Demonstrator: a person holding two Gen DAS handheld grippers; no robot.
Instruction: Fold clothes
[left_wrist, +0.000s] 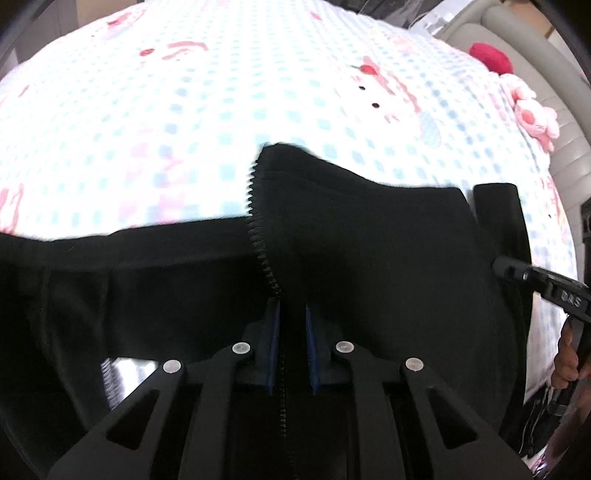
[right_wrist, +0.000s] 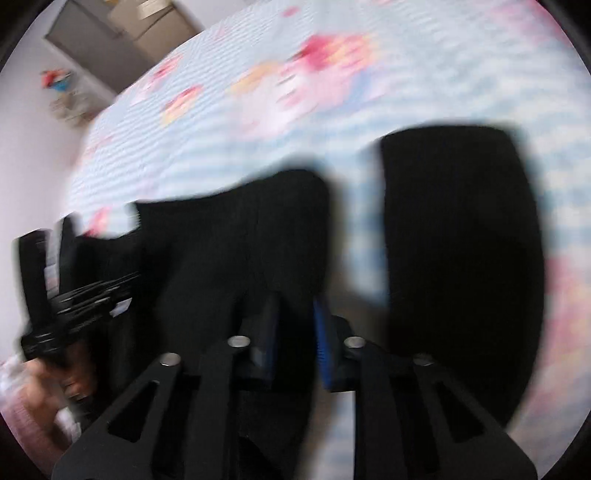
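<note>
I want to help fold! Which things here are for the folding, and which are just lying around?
For the folding: the black zip-up jacket, the left gripper and the right gripper, both pinching its cloth.

Just lying around: the checked bedsheet, the pink plush toy, the red plush thing.

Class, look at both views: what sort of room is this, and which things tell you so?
Probably a bedroom: a black garment lies on a bedsheet with a cartoon check print, a pink plush toy beside a padded headboard.

Black garment (right_wrist: 236, 240) on checked bedsheet (right_wrist: 221, 147)
</note>
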